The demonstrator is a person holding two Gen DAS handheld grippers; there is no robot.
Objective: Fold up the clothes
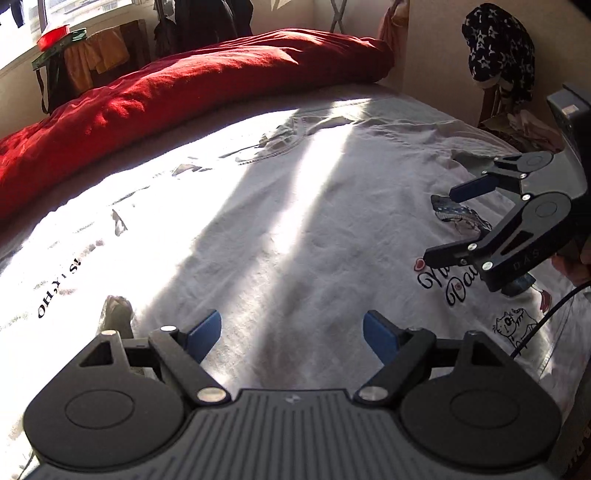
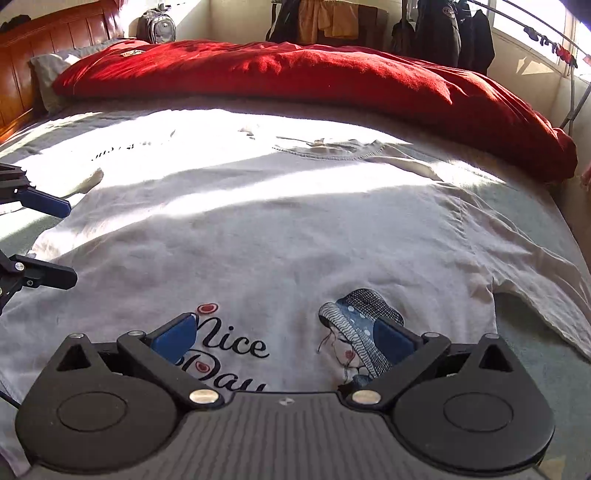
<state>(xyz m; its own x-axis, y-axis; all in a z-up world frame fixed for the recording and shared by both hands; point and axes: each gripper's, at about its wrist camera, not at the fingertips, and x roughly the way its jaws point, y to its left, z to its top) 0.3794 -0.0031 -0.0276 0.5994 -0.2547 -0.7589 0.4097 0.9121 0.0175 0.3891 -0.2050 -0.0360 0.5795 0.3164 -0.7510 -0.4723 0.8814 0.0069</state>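
Shirt (image 2: 280, 229) spread flat on the bed (image 2: 535, 332), print side up, just in front of the red blanket (image 2: 295, 77): no fold shows in it, and both sleeves look laid out, so all the folding is yet to show. Your left tool (image 1: 291, 336) and right tool (image 2: 284, 336) both hang over the shirt with fingers apart, gripping nothing.

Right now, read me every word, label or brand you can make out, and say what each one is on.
"Nice Day": black script on the white printed T-shirt, spread flat.
"OH, YES!", roughly: black print on the pale bed sheet, partly washed out by sun.
"DAS": faint lettering on the right gripper.
Round patch on a dark hanging jacket: too small to read.
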